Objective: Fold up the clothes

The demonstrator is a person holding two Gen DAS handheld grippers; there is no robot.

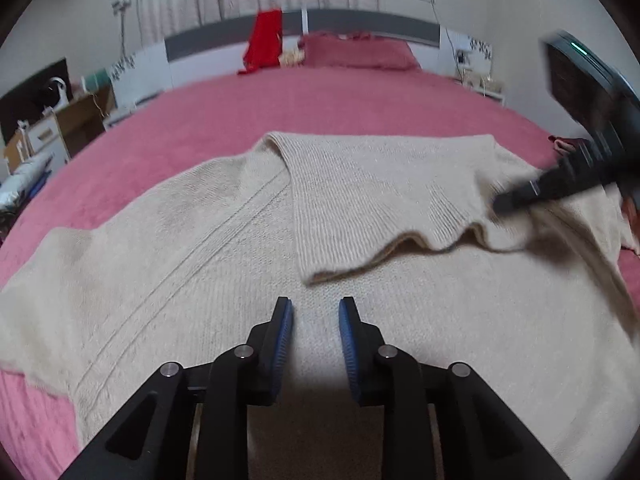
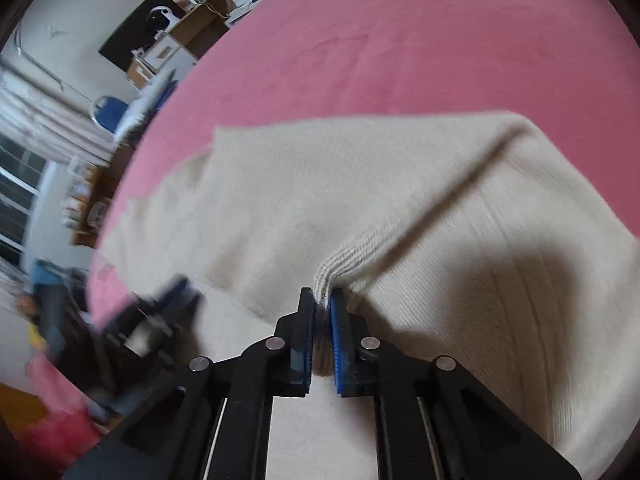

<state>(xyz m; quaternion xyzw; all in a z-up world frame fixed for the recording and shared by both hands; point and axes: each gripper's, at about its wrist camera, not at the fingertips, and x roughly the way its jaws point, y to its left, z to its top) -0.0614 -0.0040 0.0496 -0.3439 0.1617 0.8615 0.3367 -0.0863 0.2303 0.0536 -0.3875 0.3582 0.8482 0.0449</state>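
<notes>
A: One beige knit sweater point(image 1: 224, 240) lay spread across the pink bed point(image 1: 360, 104), one sleeve point(image 1: 380, 208) folded over its body.

B: Left claw point(image 1: 315, 312)?

A: Jaws narrowly apart, nothing between them, hovering over the sweater's lower body.

B: Right claw point(image 2: 320, 300)?

A: Clamped on the ribbed cuff point(image 2: 348, 260) of that sleeve, fabric bunched between its blue pads point(image 2: 338, 344). In the left wrist view it was motion-blurred at the sleeve's far end.

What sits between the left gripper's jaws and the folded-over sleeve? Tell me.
Only the beige sweater's own flat knit body. The left gripper hangs open short of the folded sleeve, as the left wrist view shows.
</notes>
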